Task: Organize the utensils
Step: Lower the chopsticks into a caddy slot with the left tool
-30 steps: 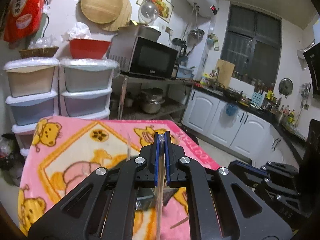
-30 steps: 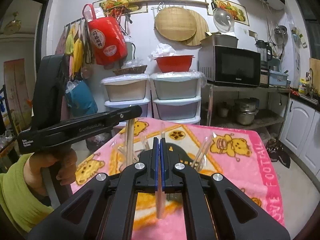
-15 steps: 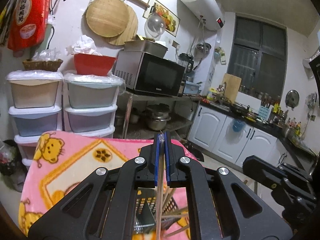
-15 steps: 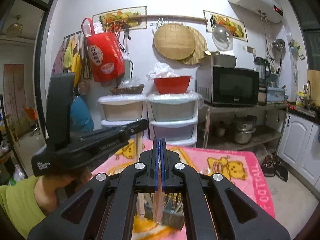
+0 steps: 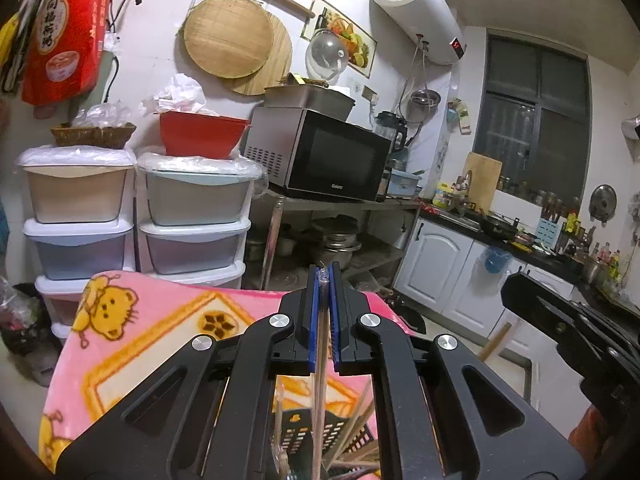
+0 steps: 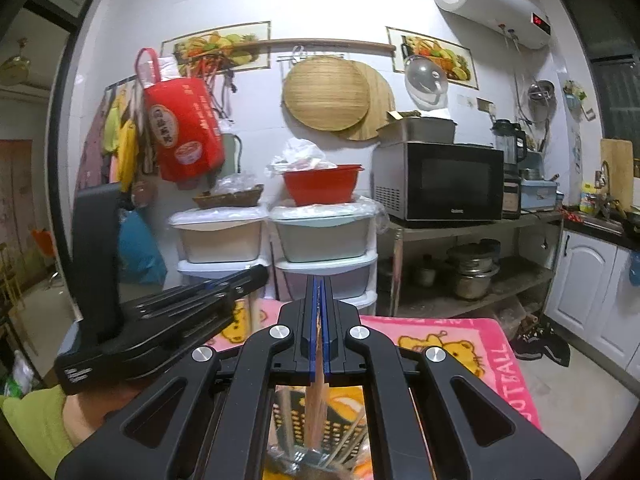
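Observation:
My left gripper [image 5: 324, 280] is shut on a wrapped chopstick [image 5: 319, 400] that hangs straight down into a black perforated utensil holder [image 5: 304, 436] on the pink blanket. My right gripper [image 6: 319, 292] is shut on a wooden chopstick [image 6: 316, 408] that hangs down into the same holder [image 6: 296, 420]. Several other chopsticks [image 6: 344, 438] lean inside it. The left gripper shows in the right wrist view [image 6: 256, 274], just left of mine. The right gripper's body shows at the right edge of the left wrist view [image 5: 568, 328].
The pink cartoon blanket [image 5: 132, 344] covers the table. Behind it stand stacked plastic drawers [image 5: 196, 216] with a red bowl [image 5: 200, 134], and a steel shelf [image 6: 472, 228] with a microwave [image 5: 320, 156]. White cabinets [image 5: 440, 272] run along the right.
Both grippers have tilted up and moved over the utensil holder, which has come under the fingers. The chopsticks now hang into it. Both stay shut.

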Demonstrator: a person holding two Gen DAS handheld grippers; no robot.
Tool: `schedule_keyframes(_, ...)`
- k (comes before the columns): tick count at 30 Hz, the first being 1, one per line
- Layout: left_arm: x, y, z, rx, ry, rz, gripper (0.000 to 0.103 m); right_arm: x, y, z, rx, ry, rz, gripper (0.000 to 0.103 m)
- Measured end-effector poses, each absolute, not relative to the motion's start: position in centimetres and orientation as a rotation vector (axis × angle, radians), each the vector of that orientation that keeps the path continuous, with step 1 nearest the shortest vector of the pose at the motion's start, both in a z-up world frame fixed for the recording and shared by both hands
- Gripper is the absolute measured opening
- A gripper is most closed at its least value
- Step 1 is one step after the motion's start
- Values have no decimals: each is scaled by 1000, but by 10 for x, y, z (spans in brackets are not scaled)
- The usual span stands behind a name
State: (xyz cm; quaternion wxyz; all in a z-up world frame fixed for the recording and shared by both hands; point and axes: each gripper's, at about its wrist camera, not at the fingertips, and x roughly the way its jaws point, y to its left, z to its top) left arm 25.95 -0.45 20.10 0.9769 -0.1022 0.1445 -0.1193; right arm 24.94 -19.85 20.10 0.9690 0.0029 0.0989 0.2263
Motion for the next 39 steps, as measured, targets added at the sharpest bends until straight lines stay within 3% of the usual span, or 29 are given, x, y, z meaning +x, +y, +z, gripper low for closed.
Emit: schedule_keyframes(39, 293, 4, 133, -208, 379, -223, 3, 302, -180, 113, 24, 418, 485, 2)
